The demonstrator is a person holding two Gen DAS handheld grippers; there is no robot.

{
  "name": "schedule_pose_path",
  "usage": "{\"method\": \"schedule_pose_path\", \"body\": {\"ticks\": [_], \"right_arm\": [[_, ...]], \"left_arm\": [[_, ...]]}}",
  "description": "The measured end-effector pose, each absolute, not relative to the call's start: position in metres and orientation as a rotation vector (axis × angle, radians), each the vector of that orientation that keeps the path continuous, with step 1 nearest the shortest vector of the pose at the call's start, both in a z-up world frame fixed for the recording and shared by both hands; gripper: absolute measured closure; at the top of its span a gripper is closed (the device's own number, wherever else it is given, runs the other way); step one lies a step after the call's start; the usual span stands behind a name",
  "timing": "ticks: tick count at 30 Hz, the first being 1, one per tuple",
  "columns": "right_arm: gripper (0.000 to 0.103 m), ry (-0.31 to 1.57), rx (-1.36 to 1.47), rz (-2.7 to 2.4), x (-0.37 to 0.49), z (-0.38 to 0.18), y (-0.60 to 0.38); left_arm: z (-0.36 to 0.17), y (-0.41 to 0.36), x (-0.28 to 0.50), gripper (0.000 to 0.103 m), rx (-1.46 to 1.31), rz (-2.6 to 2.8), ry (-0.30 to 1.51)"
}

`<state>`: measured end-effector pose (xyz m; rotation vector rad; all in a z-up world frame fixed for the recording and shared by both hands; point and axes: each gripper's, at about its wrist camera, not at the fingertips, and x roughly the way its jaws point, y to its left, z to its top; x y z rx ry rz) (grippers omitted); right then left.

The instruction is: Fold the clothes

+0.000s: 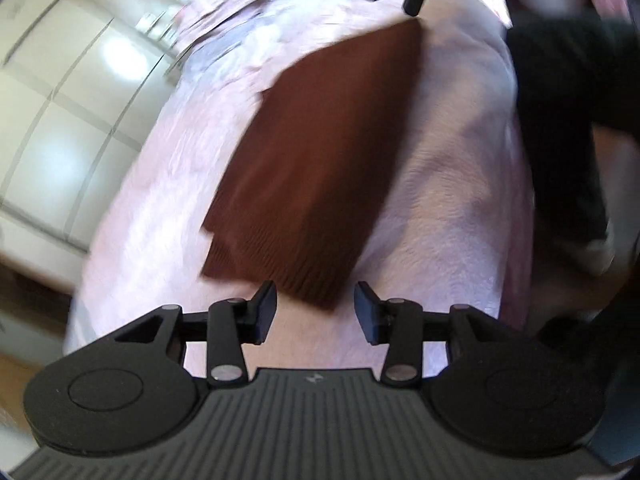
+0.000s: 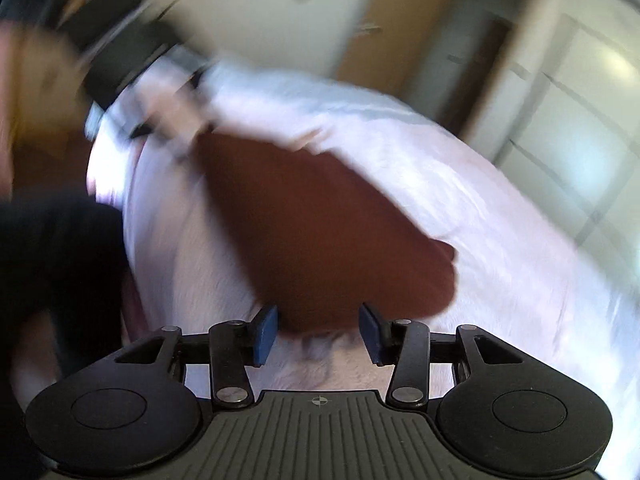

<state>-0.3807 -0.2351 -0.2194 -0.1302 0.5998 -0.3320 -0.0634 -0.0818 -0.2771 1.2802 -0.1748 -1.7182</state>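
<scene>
Nearest in the left wrist view, the left gripper (image 1: 316,312) has its fingers (image 1: 265,309) parted with nothing between them; the near corner of a folded rust-brown knit garment (image 1: 320,168) lies just beyond the tips. The garment rests flat on a bed covered with a pale pink sheet (image 1: 452,208). Beside it on the right is a person's dark sleeve (image 1: 560,120). Farther off, crumpled pale fabric (image 1: 240,4) lies at the bed's far end, with white cabinet doors (image 1: 60,92) beyond. In the blurred right wrist view, the right gripper (image 2: 318,334) is likewise parted and empty, at the garment's near edge. A wooden door (image 2: 384,28) stands behind.
</scene>
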Motion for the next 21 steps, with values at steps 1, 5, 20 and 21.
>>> {"method": "schedule_pose_path", "body": {"ticks": [1,5,20,21], "right_arm": [[0.050,0.550,-0.050,-0.357,-0.385,-0.214,-0.246],[0.041,0.394,0.260,-0.448,-0.386,-0.204,-0.300],[0.080,0.364,0.926,-0.516,-0.353,-0.263,-0.440],[0.084,0.362,0.926,-0.521,-0.354,-0.262,-0.441]], "left_arm": [[-0.264,-0.089,-0.057,0.063,1.239,-1.710,-0.127],[-0.234,-0.125,-0.034,0.059,1.068,-1.678,0.019],[-0.259,-0.296,0.023,0.090,0.855,-1.890,0.496],[-0.256,-0.288,0.026,0.094,0.821,-1.898,0.478]]}}
